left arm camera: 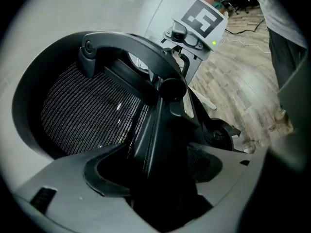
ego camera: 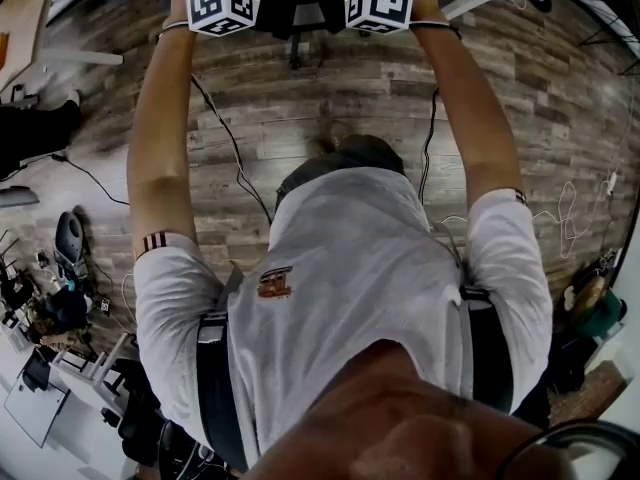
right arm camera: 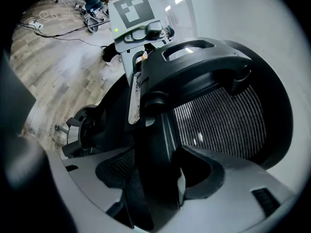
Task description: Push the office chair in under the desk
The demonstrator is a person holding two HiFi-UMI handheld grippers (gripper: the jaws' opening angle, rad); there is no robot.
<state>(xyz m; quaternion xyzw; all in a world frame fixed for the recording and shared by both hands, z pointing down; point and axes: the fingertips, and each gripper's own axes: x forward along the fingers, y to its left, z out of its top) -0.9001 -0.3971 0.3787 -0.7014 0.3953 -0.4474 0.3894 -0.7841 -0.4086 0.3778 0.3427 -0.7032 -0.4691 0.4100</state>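
The black office chair [ego camera: 300, 13] shows only as a dark shape at the top edge of the head view, between my two marker cubes. My left gripper [ego camera: 222, 3] and right gripper [ego camera: 380, 3] are held out on straight arms against its back. In the left gripper view, the left gripper [left arm camera: 160, 178] is shut on the chair's black back strut [left arm camera: 155, 130], with the mesh backrest [left arm camera: 87, 115] to the left. In the right gripper view, the right gripper [right arm camera: 155, 178] is shut on the same strut [right arm camera: 160, 130], with the mesh [right arm camera: 218, 120] to the right. The desk is not clearly in view.
Wood-plank floor [ego camera: 330, 98] lies under me, with black cables [ego camera: 235, 153] trailing across it. A white bar [ego camera: 475, 0] crosses the top right. Cluttered gear [ego camera: 60, 298] lies at the left, more cables and objects [ego camera: 585, 298] at the right.
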